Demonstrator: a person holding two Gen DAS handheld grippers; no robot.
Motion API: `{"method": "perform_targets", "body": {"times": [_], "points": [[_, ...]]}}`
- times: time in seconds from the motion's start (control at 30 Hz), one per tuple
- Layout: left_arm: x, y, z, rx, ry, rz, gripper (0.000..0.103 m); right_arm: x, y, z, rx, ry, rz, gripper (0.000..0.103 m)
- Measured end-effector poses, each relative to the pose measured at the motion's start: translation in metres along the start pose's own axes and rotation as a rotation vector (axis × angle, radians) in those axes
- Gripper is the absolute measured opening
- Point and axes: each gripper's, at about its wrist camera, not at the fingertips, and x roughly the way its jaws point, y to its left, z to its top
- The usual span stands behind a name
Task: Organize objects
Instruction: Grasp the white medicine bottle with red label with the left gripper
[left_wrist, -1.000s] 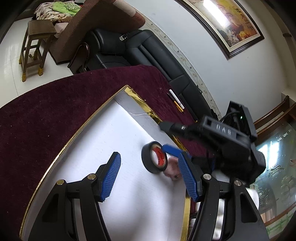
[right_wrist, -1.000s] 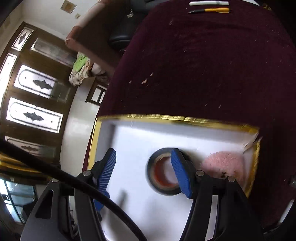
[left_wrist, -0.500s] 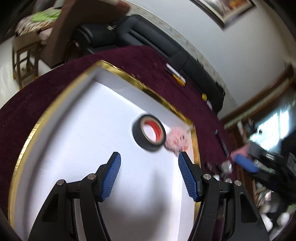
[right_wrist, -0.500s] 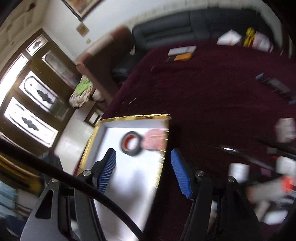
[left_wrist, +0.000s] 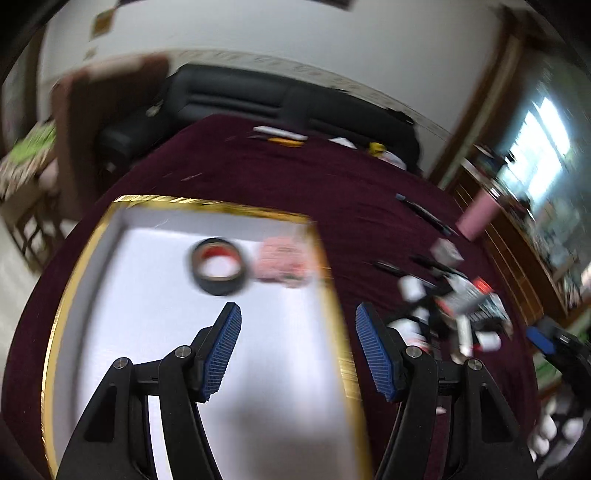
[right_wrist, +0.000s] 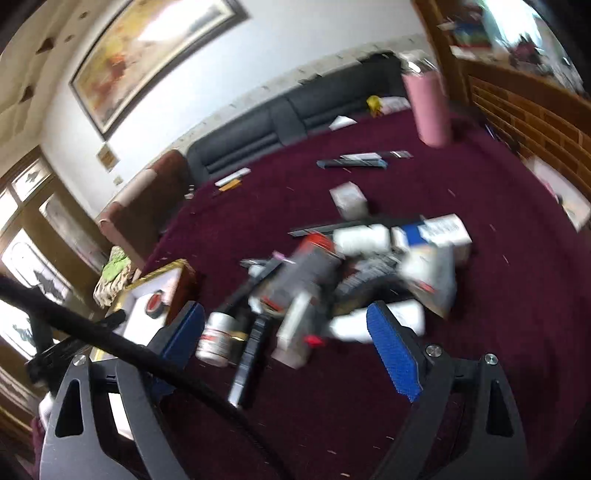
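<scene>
Left wrist view: my left gripper (left_wrist: 297, 347) hangs apart and empty over the gold-rimmed tray (left_wrist: 334, 295), where the tape roll (left_wrist: 218, 266) touches a pink fluffy thing (left_wrist: 282, 263) (blurred). My right gripper (right_wrist: 284, 339) is opening, empty, above the heap of bottles and boxes (right_wrist: 354, 273).

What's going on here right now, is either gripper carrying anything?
No, both are empty. A person is sorting clutter on a maroon-covered table into a gold-rimmed white tray. The tray holds a roll of black tape and a fuzzy pink item beside it. The left gripper hangs open over the tray. The right gripper, jaws opening, faces the pile of bottles and boxes, nothing gripped yet.
</scene>
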Motion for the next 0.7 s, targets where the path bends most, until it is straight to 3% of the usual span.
{"method": "perform_targets", "body": {"times": [0.1,0.27,0.4,0.53,0.7], "points": [[0.004,-0.044,-0.010,0.074,0.035,-0.007,0.059,-0.001,-0.017,-0.007,0.026,0.012,0.004,0.090],[0.032,-0.105,-0.027,0.169,0.098,0.080,0.058,-0.008,-0.040,-0.014,0.036,0.018,0.027,0.090],[0.059,-0.121,-0.036,0.204,0.145,0.165,0.058,-0.011,-0.047,-0.017,0.031,0.018,0.043,0.090],[0.083,-0.119,-0.041,0.172,0.206,0.227,0.058,-0.011,-0.052,-0.019,0.032,0.021,0.063,0.090],[0.093,-0.112,-0.042,0.148,0.205,0.242,0.058,-0.007,-0.048,-0.023,0.010,0.038,0.073,0.090]]}}
